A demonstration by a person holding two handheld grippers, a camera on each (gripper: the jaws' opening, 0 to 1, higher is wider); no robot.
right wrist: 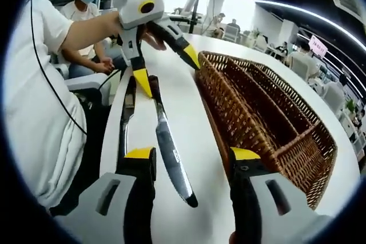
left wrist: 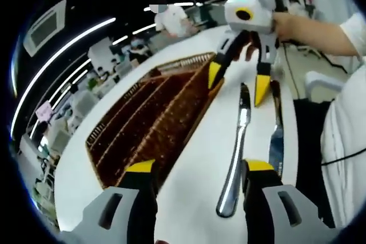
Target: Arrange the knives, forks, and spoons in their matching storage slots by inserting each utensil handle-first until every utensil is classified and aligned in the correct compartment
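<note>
A brown wicker tray (left wrist: pixel 154 112) with long slots lies on the white table (left wrist: pixel 194 141). Beside it a silver knife (left wrist: pixel 237 147) lies lengthwise, its rounded handle near my left gripper (left wrist: pixel 200 167), which is open low over the table. A second utensil (left wrist: pixel 276 135) lies along the table edge. My right gripper (left wrist: pixel 237 84) faces me, open, with one yellow tip over the knife's far end. In the right gripper view the knife (right wrist: pixel 171 158) points its blade between the open right gripper (right wrist: pixel 193 154), the second utensil (right wrist: pixel 126 118) lies left, and the left gripper (right wrist: pixel 167 71) hovers open over the far ends.
The wicker tray (right wrist: pixel 263 112) takes up the right half of the table (right wrist: pixel 189 112) in the right gripper view. A person's white shirt (right wrist: pixel 40 101) stands close along the table's edge. Another person (right wrist: pixel 86 10) sits behind, with office desks beyond.
</note>
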